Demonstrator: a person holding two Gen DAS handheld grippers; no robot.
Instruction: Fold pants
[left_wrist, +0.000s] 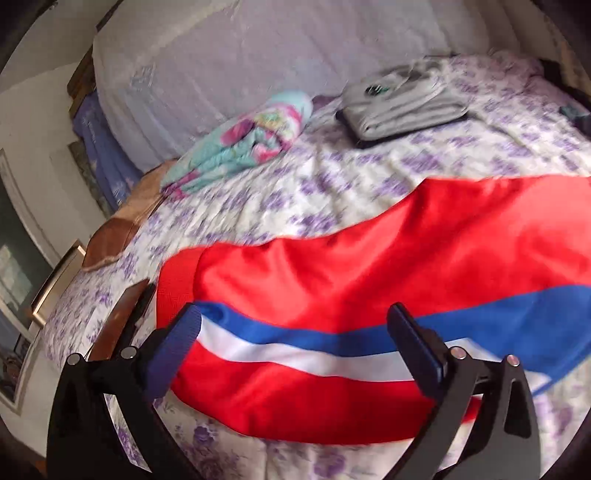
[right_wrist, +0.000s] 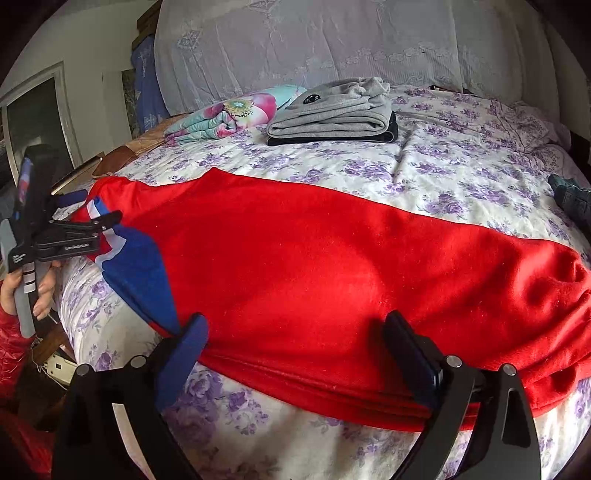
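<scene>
The red pants (right_wrist: 314, 266) are lying lengthwise across the near part of the bed (right_wrist: 461, 177), and both the left hand-held gripper (left_wrist: 295, 347) and the right hand-held gripper (right_wrist: 295, 354) are hovering at the near edge with fingers spread apart, gripping nothing. A good fold likely means each one pinching all layers of that near edge squarely, then lifting together so the cloth is carrying over flat. Counting: one pair of pants, two hand-held grippers, one folded grey-and-black stack (right_wrist: 332, 114) and one floral blanket (right_wrist: 229, 114) at the far side.
</scene>
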